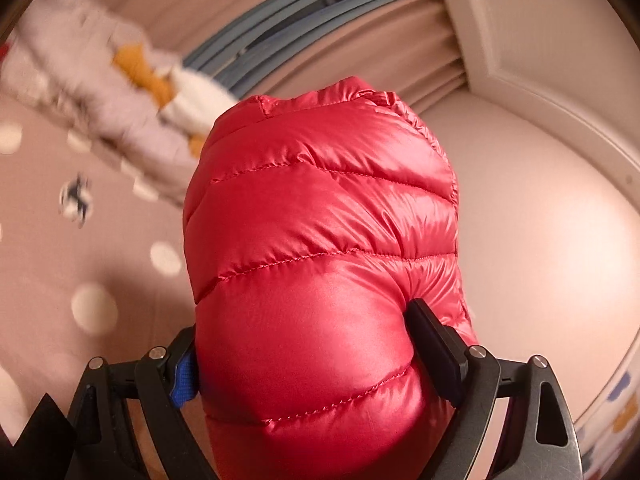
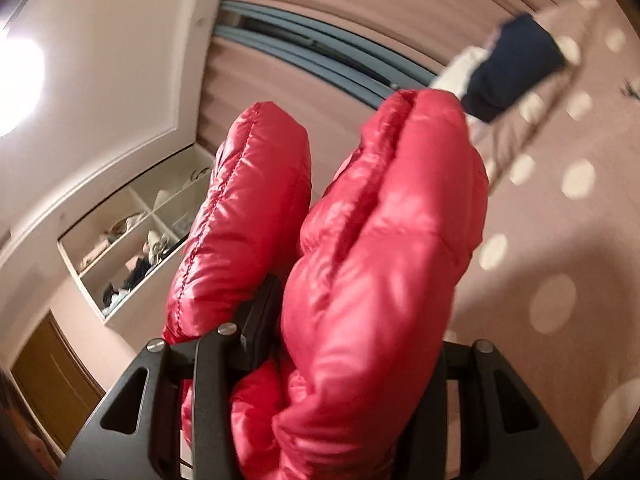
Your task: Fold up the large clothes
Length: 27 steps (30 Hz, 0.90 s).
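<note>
A red quilted down jacket (image 1: 320, 240) is seen clamped between the jaws of the left gripper (image 1: 308, 344), its puffed folds bulging forward above a pink polka-dot bedspread (image 1: 60, 260). The same jacket is pinched by the right gripper (image 2: 344, 320), jaws pressed into the padding, with an open white shelf unit (image 2: 140, 232) visible left of the jacket.

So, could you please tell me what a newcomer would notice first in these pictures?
The shiny red puffer jacket fills the centre of both views, bunched between the fingers of the left gripper and the right gripper. Behind it lies a pink polka-dot bedspread.
</note>
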Each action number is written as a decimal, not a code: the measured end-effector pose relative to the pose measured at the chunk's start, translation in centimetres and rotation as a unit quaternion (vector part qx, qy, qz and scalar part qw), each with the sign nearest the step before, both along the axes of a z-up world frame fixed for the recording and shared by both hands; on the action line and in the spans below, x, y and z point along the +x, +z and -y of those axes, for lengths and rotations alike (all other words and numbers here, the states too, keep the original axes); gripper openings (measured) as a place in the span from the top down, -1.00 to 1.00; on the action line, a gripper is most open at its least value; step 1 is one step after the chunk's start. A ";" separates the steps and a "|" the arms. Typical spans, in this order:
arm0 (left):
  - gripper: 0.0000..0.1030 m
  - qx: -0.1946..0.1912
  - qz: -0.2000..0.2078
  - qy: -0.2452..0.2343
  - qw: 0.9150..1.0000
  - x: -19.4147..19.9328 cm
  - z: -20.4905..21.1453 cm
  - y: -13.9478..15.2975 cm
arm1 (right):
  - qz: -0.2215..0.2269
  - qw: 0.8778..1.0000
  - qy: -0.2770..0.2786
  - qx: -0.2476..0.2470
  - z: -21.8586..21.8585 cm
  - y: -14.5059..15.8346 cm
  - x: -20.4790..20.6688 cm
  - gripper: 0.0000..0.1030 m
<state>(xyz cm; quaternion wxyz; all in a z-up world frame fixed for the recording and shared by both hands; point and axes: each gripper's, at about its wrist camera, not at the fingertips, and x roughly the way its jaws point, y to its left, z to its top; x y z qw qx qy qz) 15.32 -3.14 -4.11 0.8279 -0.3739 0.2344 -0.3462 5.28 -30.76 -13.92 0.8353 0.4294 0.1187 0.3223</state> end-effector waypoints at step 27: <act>-0.61 -0.007 0.039 0.074 0.996 -0.2 -4.5 0.7 | 0.020 0.998 0.055 -0.019 7.4 -2.7 1.4 0.06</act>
